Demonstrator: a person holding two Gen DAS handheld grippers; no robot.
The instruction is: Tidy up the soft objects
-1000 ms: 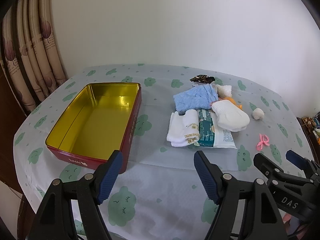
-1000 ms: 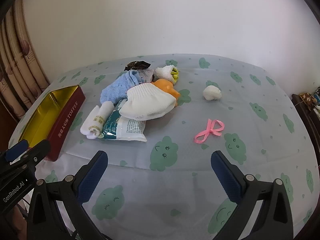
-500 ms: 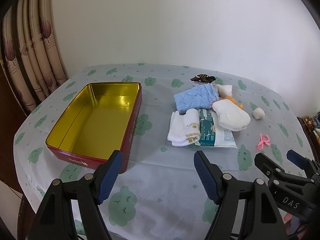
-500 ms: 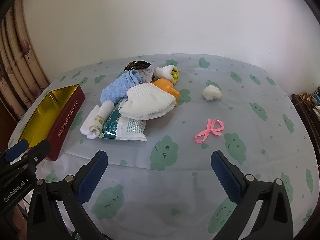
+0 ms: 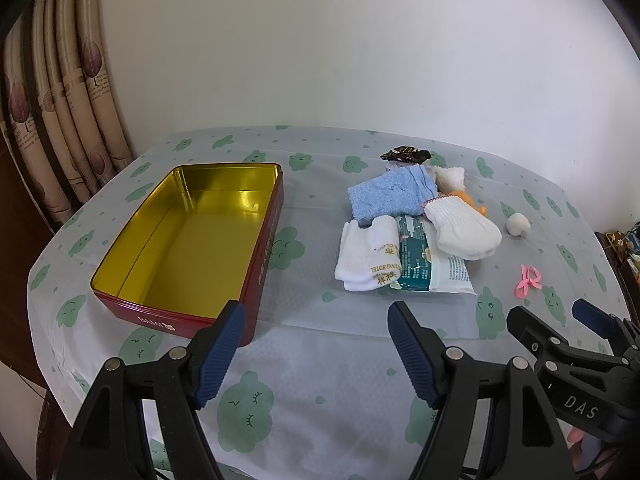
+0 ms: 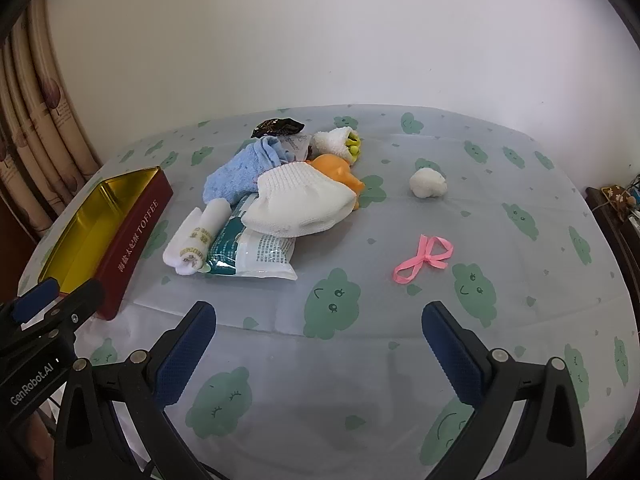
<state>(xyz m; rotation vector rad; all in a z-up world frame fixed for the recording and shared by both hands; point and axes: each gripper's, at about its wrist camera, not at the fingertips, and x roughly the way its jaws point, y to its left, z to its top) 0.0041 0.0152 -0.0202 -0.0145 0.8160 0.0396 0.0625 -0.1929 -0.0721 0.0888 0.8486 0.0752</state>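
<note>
A pile of soft things lies mid-table: a blue towel (image 5: pixel 386 198) (image 6: pixel 236 174), a white knit sock (image 5: pixel 466 230) (image 6: pixel 302 204), a folded white hotel cloth (image 5: pixel 368 258) (image 6: pixel 196 242), a wipes pack (image 5: pixel 432 266) (image 6: pixel 256 254) and an orange toy (image 6: pixel 338 170). An empty red tin with a gold inside (image 5: pixel 192 240) (image 6: pixel 104 220) stands left of the pile. My left gripper (image 5: pixel 316 354) is open and empty near the front edge. My right gripper (image 6: pixel 320 354) is open and empty, well short of the pile.
A white fluffy ball (image 6: pixel 428 184) and a pink ribbon bow (image 6: pixel 424 258) lie apart on the right. A dark wrapper (image 6: pixel 278 126) and a rolled white cloth with yellow inside (image 6: pixel 340 144) sit behind the pile. A curtain (image 5: pixel 60 120) hangs at left; the wall is behind the table.
</note>
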